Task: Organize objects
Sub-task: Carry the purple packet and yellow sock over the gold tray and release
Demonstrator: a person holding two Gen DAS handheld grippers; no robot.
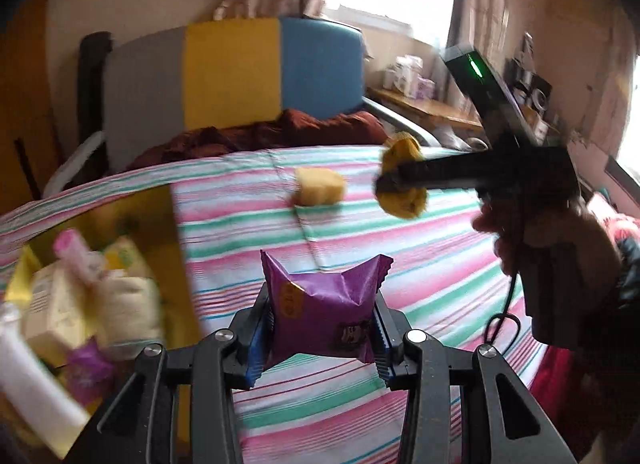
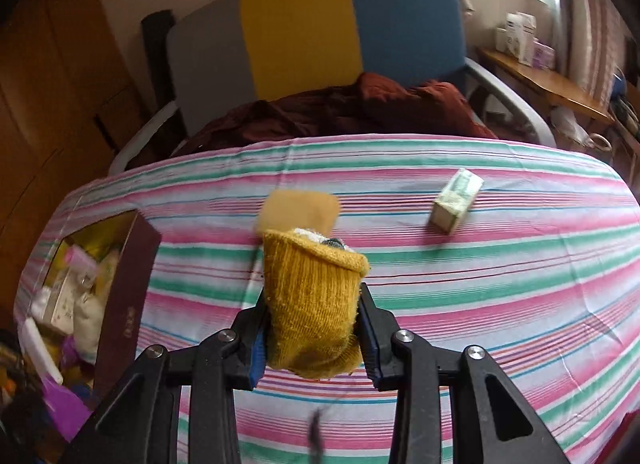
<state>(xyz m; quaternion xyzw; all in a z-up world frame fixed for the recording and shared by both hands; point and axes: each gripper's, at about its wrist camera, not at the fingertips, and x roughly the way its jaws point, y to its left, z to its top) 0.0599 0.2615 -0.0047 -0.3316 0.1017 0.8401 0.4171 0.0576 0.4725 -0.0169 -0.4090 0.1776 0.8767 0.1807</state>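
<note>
My left gripper (image 1: pixel 320 338) is shut on a purple snack packet (image 1: pixel 326 306), held above the striped bedsheet (image 1: pixel 420 264). My right gripper (image 2: pixel 312 338) is shut on a rolled mustard-yellow sock (image 2: pixel 314 304); in the left wrist view that gripper (image 1: pixel 390 184) hangs at the right with the sock (image 1: pixel 402 180) in its jaws. A yellow sponge-like block (image 1: pixel 320 192) (image 2: pixel 298 214) lies on the sheet beyond both. A small green-and-white carton (image 2: pixel 456 204) lies further right. An open box (image 2: pixel 128 296) at the left holds several items.
The box (image 1: pixel 176 264) contains cartons, a pink tube (image 1: pixel 78 252), a cloth bag and a purple packet. A grey, yellow and blue chair (image 2: pixel 300 32) with a dark red cloth (image 2: pixel 360 108) stands behind the bed. A wooden shelf (image 2: pixel 548 84) with boxes is at the right.
</note>
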